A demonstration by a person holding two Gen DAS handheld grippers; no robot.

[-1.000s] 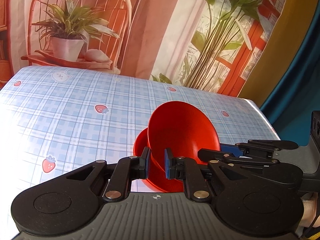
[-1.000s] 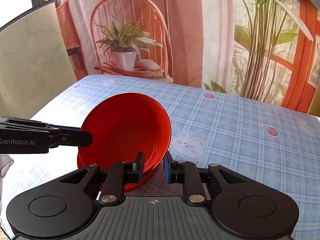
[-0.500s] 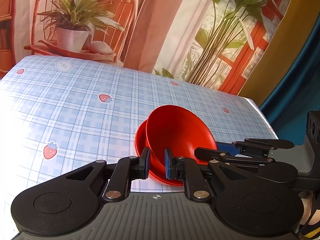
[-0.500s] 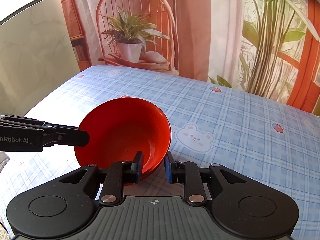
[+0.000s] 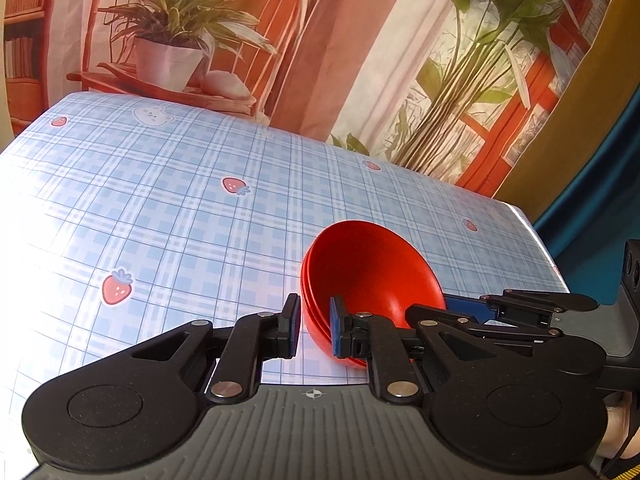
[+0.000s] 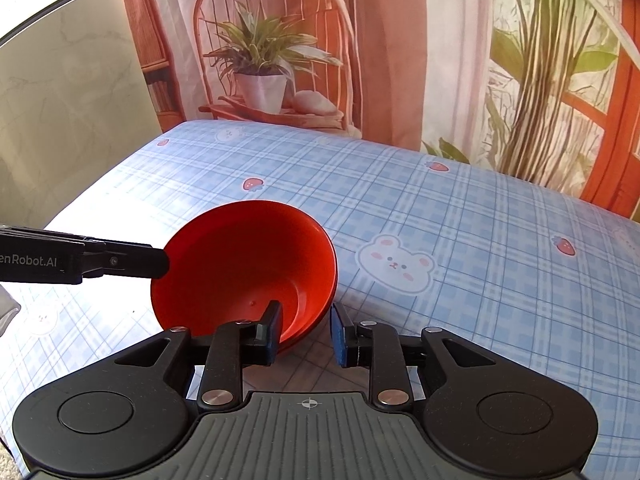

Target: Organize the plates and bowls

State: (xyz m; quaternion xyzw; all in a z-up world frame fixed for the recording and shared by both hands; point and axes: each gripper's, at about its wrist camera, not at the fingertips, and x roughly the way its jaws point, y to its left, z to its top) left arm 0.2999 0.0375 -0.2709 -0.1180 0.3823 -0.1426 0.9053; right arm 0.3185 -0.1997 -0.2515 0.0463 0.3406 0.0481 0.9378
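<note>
Red bowl stack (image 5: 368,280) is sitting on the table (image 5: 160,220) near its front right corner, rims nested, at least two or three bowls by the edge lines in the left wrist view. Left claw (image 5: 314,330) is straddling the stack's near-left rim: one finger outside, one inside, jaws slightly apart, pads looking off the wall, so spread rather than pinching. Right claw (image 6: 306,334) is straddling the opposite rim (image 6: 304,328), left finger inside the bowl, right finger outside with a clear gap; also spread. Bowls (image 6: 244,272) are plain glossy red, empty, tilted a bit toward the right wrist camera. Table is wearing a blue plaid cloth with strawberry (image 5: 117,286) and bear (image 6: 394,266) prints. Printed backdrop (image 6: 280,60) with chair and potted plant is hanging behind. Each claw is crossing the other's view beside the stack.
</note>
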